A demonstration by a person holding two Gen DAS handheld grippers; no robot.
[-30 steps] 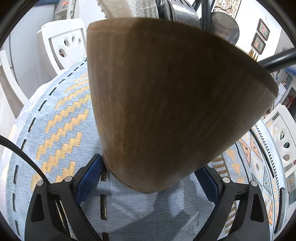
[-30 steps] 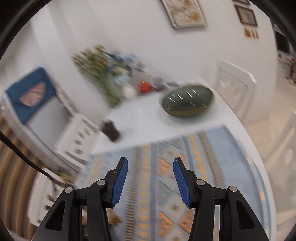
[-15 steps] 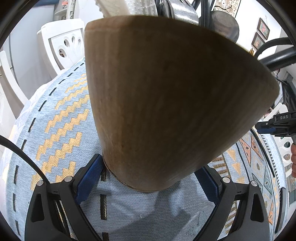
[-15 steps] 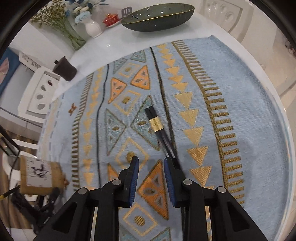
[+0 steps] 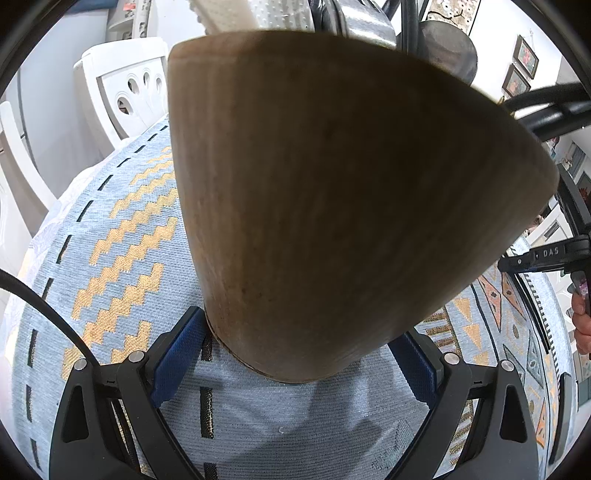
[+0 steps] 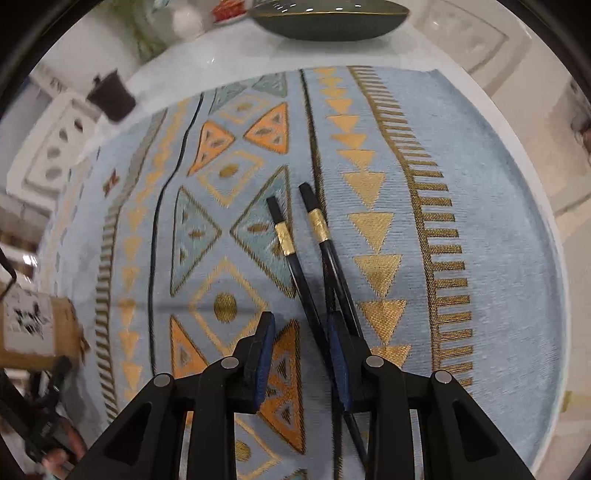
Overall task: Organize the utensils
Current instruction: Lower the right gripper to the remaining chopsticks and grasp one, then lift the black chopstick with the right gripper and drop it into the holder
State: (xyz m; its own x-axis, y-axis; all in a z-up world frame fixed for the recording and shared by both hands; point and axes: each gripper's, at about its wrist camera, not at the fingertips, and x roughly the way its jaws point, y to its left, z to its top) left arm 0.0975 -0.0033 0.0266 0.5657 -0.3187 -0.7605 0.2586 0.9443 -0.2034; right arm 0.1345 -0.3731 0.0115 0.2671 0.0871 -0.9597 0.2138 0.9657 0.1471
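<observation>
A light-blue patterned cloth (image 6: pixel 424 122) covers the white tabletop (image 6: pixel 229 55). The left gripper (image 5: pixel 295 363) clamps its jaws on the base of a wooden utensil holder (image 5: pixel 332 206). The right gripper (image 6: pixel 301 354) hangs over two black chopsticks (image 6: pixel 314 295) lying on the cloth, jaws narrow, one crossing its right pad, neither gripped.

Two black chopsticks (image 6: pixel 314 258) lie on one patterned blue cloth (image 6: pixel 491 229) — each with one gold band. One wooden utensil holder (image 5: pixel 332 206) stands on the cloth, with at least two utensil heads poking above its rim; the exact number is hidden. On the bare desk (image 6: pixel 229 51) beyond: one dark oval bowl (image 6: pixel 328 20), one small dark cup (image 6: pixel 110 96), one white vase (image 6: pixel 186 22). Two white chairs (image 5: pixel 125 88) show in the left view — and two hand-held grippers in all.
</observation>
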